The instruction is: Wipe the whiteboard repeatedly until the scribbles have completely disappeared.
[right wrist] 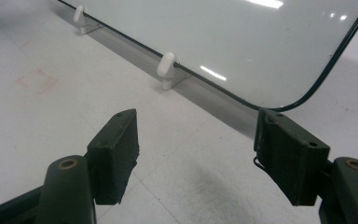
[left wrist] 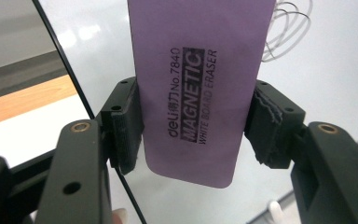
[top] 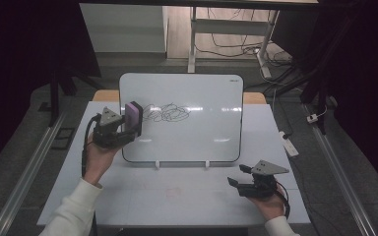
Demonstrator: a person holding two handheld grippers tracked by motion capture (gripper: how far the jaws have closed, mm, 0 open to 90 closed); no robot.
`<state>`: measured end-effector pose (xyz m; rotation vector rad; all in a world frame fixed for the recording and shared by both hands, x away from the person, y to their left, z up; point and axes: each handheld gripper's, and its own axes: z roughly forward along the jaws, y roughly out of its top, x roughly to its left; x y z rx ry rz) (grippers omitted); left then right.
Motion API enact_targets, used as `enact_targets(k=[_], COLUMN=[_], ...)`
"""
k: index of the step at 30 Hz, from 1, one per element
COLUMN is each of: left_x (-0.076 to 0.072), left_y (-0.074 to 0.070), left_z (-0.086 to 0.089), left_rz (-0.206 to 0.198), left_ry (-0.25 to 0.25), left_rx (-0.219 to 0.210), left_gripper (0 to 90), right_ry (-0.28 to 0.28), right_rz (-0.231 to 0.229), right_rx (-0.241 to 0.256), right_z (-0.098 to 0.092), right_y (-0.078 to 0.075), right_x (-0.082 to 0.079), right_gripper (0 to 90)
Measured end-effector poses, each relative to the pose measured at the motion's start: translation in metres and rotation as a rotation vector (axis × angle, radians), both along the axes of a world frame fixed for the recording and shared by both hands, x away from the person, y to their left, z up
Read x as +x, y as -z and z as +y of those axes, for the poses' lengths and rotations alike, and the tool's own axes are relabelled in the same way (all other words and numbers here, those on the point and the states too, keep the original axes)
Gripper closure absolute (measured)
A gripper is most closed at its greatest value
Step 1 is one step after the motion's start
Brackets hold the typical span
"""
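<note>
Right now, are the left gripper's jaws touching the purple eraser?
Touching. The left gripper view shows the left gripper with both jaw pads pressed against the long edges of the purple magnetic whiteboard eraser, with no gap.

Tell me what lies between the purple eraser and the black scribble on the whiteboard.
Nothing: in the high view a short bare stretch of whiteboard separates the eraser, clamped in the left hand-held gripper, from the scribble.

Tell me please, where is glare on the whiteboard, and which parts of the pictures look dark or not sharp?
High view: pale glare streaks on the whiteboard, room edges very dark. Left gripper view: the purple eraser is sharp enough to read its print, the scribble softer. Right gripper view: bright glare spots near the board's top edge, the right gripper casting a faint shadow on the table.
</note>
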<state>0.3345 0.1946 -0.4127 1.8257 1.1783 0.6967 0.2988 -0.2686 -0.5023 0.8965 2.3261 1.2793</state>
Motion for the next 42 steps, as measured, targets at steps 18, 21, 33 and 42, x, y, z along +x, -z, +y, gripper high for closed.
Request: enact_targets(k=[18,21,33,42], left_x=[0.015,0.015,0.014,0.021], left_y=[0.001,0.000,0.002,0.002], left_z=[-0.027,-0.032,-0.054,-0.066], left_rz=[-0.029,-0.025,-0.046,-0.044], left_ry=[-0.149,-0.184,-0.352,-0.450], left_rx=[0.030,0.034,0.037,0.012], left_gripper=[41.0,41.0,41.0,41.0], right_ry=[-0.002,-0.003,-0.021,-0.005], right_rz=[0.000,0.002,-0.010,-0.015], right_rx=[0.001,0.004,0.034,0.062], right_z=[0.000,0.000,0.001,-0.004], right_y=[0.000,0.000,-0.002,-0.004], right_x=[0.000,0.000,0.001,0.002], right_gripper=[30.2,30.2,30.6,31.1])
